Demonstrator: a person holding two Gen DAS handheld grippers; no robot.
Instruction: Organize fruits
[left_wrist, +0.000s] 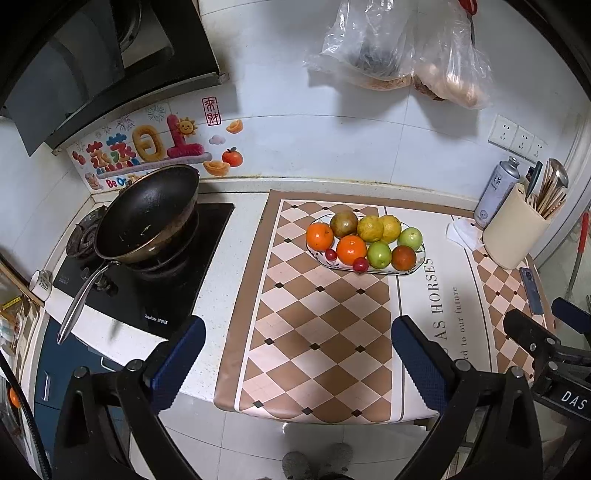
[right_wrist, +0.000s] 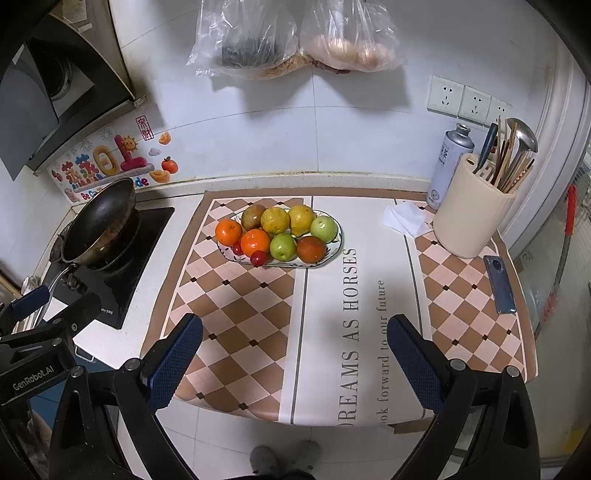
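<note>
An oval white plate (left_wrist: 415, 268) (right_wrist: 334, 247) sits on the checkered mat toward the back of the counter. It holds several fruits: oranges (left_wrist: 319, 236) (right_wrist: 228, 232), green apples (left_wrist: 379, 254) (right_wrist: 283, 247), yellow citrus (left_wrist: 370, 228) (right_wrist: 274, 220), a brownish fruit (left_wrist: 344, 223) (right_wrist: 253, 216) and small red fruits (left_wrist: 360, 264) (right_wrist: 258, 257). My left gripper (left_wrist: 299, 328) is open and empty, above the counter's front edge, well short of the plate. My right gripper (right_wrist: 295, 325) is open and empty too, at the front edge, right of the left one.
A black wok (left_wrist: 147, 214) (right_wrist: 99, 221) sits on the stove at left. A cream utensil holder (left_wrist: 513, 236) (right_wrist: 472, 218), a spray can (right_wrist: 448, 166), a tissue (right_wrist: 404, 218) and a phone (right_wrist: 499, 284) are at right. Plastic bags (right_wrist: 295, 37) hang on the wall.
</note>
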